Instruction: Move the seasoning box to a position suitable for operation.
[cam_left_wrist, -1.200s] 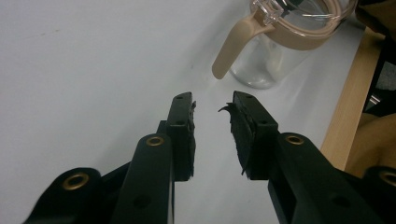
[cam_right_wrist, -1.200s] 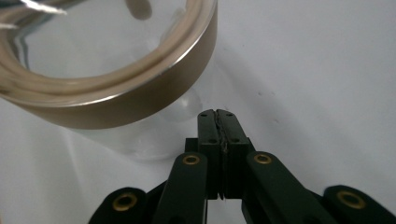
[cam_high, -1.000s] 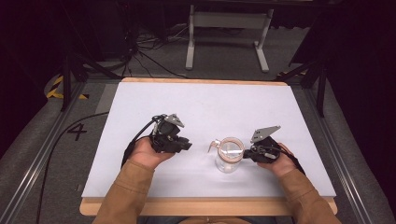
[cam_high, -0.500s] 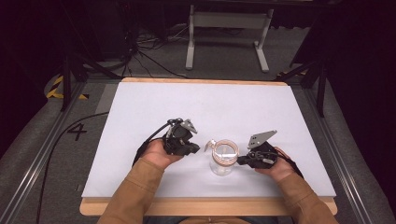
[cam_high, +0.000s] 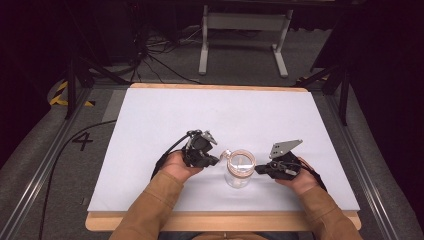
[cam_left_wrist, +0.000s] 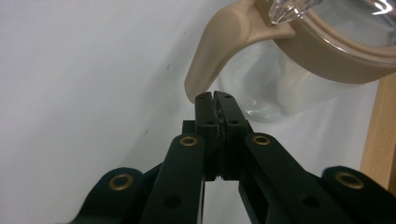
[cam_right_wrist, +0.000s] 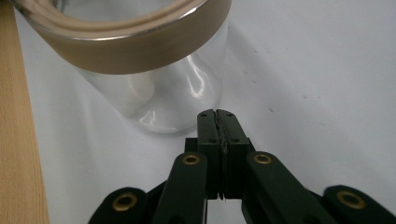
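The worktop (cam_high: 165, 120), white-topped with a wooden rim, carried a clear glass jar (cam_high: 239, 170) standing upright near the middle of its near edge. The jar had a tan band around its mouth, a clear lid, and a tan curved latch (cam_high: 225, 154) sticking out on its left side.

The left claw (cam_high: 217, 161), held in the person's left hand (cam_high: 177, 166), lay just left of the jar. In the left gripper view its jaws were clenched together with nothing between them, and their tips sat right under the end of the latch (cam_left_wrist: 219, 60); whether they touched it could not be told.

The right claw (cam_high: 258, 170), held in the right hand (cam_high: 300, 181), lay just right of the jar. In the right gripper view its jaws were likewise pressed together, empty, with their tips right at the lower glass wall of the jar (cam_right_wrist: 154, 93); contact could not be told.
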